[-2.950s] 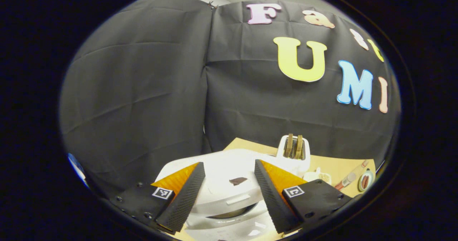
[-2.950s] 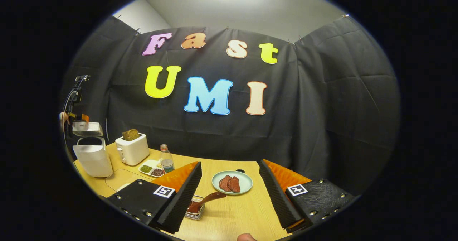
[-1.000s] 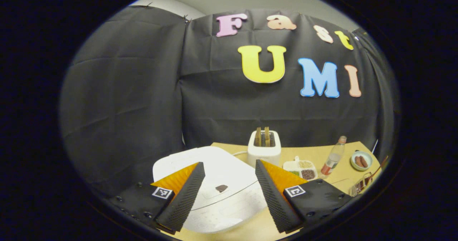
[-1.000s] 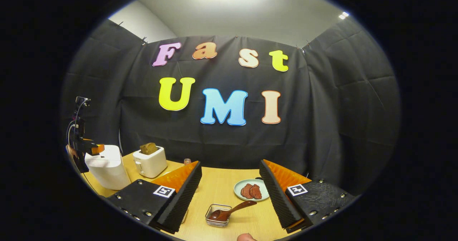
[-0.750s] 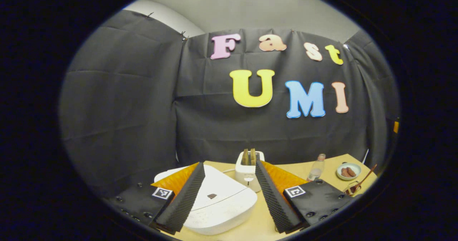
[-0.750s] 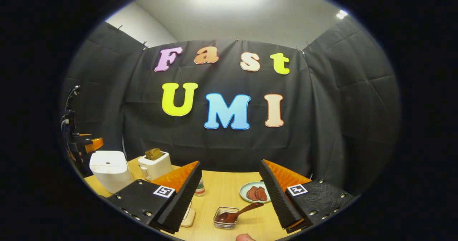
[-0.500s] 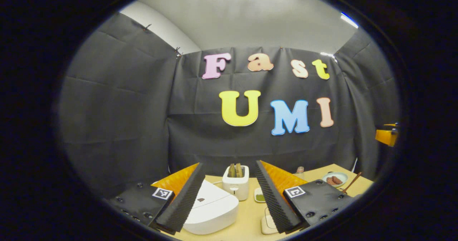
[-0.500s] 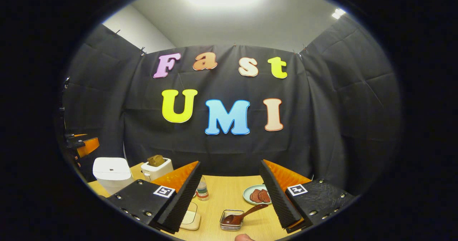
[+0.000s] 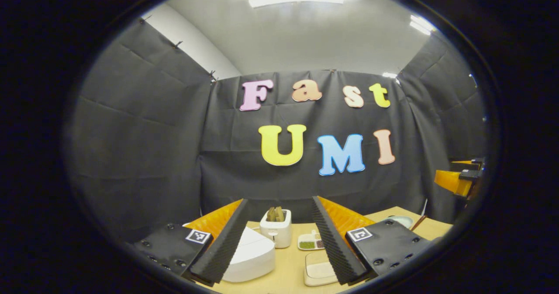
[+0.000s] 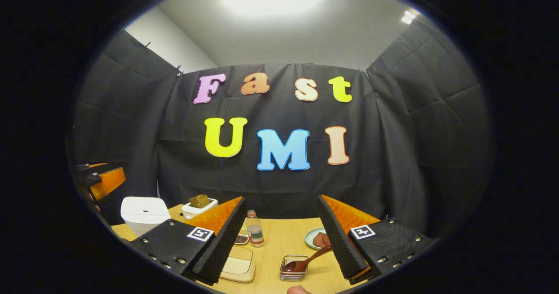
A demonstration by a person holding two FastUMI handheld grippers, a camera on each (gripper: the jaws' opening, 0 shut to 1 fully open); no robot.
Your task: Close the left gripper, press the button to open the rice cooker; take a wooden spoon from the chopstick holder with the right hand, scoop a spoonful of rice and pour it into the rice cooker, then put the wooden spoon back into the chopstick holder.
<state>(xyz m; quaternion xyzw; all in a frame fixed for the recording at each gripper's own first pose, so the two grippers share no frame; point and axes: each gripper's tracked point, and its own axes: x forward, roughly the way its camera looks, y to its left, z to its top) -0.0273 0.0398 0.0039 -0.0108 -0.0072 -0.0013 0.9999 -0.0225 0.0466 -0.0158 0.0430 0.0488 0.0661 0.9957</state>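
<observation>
Both my claws hang spread and empty above the table (image 10: 279, 241). The wooden spoon (image 10: 305, 261) leans in the wire chopstick holder (image 10: 293, 268) near my right gripper (image 10: 279, 237); it looks light and stiff, best pinched mid-handle. The rice cooker (image 9: 251, 254) sits lid down by my left gripper (image 9: 277, 235), its button hidden behind my finger.

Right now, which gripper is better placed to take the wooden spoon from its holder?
Right. The wooden spoon rests in the wire holder just ahead of the open right gripper. The left gripper faces the rice cooker, the spoon far to its side.
</observation>
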